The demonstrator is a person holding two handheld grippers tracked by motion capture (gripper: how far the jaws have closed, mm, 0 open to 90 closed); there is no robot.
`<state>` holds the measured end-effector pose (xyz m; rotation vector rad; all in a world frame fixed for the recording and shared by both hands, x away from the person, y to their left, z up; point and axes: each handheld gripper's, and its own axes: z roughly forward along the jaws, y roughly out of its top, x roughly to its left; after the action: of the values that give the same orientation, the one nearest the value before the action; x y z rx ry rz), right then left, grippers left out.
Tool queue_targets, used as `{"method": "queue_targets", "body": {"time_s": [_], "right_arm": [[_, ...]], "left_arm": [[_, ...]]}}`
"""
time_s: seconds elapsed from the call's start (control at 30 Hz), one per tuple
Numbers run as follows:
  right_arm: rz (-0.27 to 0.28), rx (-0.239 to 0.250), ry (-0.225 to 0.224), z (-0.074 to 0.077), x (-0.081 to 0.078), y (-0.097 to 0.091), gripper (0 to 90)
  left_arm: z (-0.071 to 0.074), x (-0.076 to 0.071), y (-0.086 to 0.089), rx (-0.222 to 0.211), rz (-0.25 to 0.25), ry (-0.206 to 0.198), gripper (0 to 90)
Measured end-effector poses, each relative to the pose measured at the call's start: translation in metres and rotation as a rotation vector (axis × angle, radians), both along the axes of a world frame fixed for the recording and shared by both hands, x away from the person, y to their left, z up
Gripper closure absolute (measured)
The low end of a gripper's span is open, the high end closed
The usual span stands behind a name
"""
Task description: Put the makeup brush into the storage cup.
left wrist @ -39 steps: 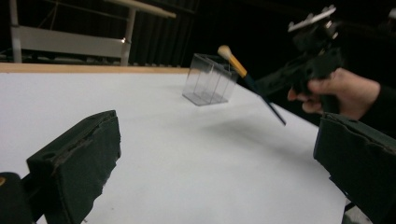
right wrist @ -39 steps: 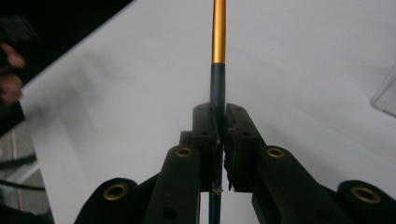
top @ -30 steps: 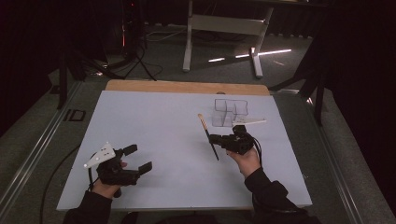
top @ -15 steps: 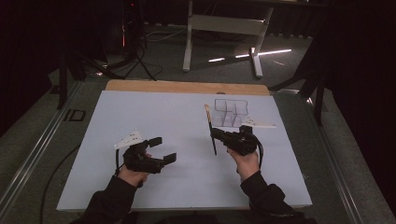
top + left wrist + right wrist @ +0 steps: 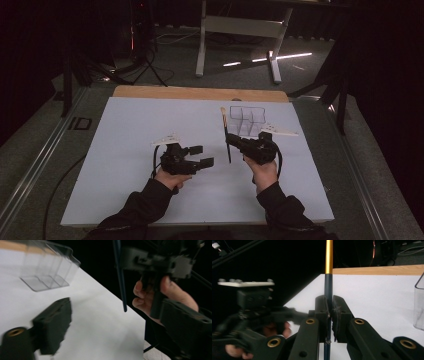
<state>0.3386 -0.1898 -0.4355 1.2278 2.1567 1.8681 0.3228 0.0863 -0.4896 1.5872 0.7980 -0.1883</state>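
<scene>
Right gripper [image 5: 234, 142]: right of centre, clenched on a dark stick [image 5: 226, 137] with a gold end.
Left gripper [image 5: 201, 156]: centre frame, jaws released.
Clear organizer [image 5: 247, 120]: just behind the stick.

I see a dark room. The worktop [image 5: 125, 165] has a big white sheet on it, and a strip of light brown wood [image 5: 200, 93] shows along its far edge. The worktop sits on a grey floor [image 5: 35, 150] that looks like carpet. A metal rail [image 5: 37, 162] runs along the left side and another rail [image 5: 370, 185] runs along the right. Behind the worktop stands a pale metal table frame [image 5: 240, 30] with two legs. Bright strips of light [image 5: 270, 57] shine on the floor by it. Black cables [image 5: 145, 65] lie on the floor at the back left. The walls are too dark to see.
</scene>
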Motion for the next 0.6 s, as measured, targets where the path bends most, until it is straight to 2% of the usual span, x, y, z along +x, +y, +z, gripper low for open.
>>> {"method": "queue_targets", "body": {"time_s": [0.03, 0.1, 0.23, 0.3, 0.43, 0.5, 0.6], "right_arm": [[0.0, 0.002, 0.0, 0.0, 0.0, 0.0, 83.7], [0.001, 0.01, 0.006, 0.0, -0.001, -0.001, 83.7], [-0.001, 0.017, 0.014, -0.002, -0.001, -0.003, 83.7], [0.0, 0.014, 0.017, -0.003, -0.001, -0.002, 83.7], [0.012, -0.003, 0.014, -0.004, -0.002, 0.001, 83.7], [0.015, -0.01, 0.008, -0.004, -0.002, 0.002, 83.7], [0.018, -0.012, 0.009, -0.004, -0.002, 0.002, 83.7]], "left_arm": [[-0.002, 0.001, -0.004, 0.018, -0.012, 0.001, 16.1], [-0.008, 0.003, -0.011, -0.017, -0.048, 0.025, 23.9], [-0.015, 0.004, -0.02, 0.006, -0.063, 0.019, 34.6], [-0.019, 0.007, -0.024, -0.003, -0.062, 0.036, 38.8], [-0.023, 0.009, -0.029, -0.045, -0.082, 0.046, 46.0], [-0.024, 0.009, -0.031, -0.046, -0.083, 0.044, 49.3], [-0.024, 0.011, -0.036, -0.07, -0.101, 0.06, 54.4]]}}
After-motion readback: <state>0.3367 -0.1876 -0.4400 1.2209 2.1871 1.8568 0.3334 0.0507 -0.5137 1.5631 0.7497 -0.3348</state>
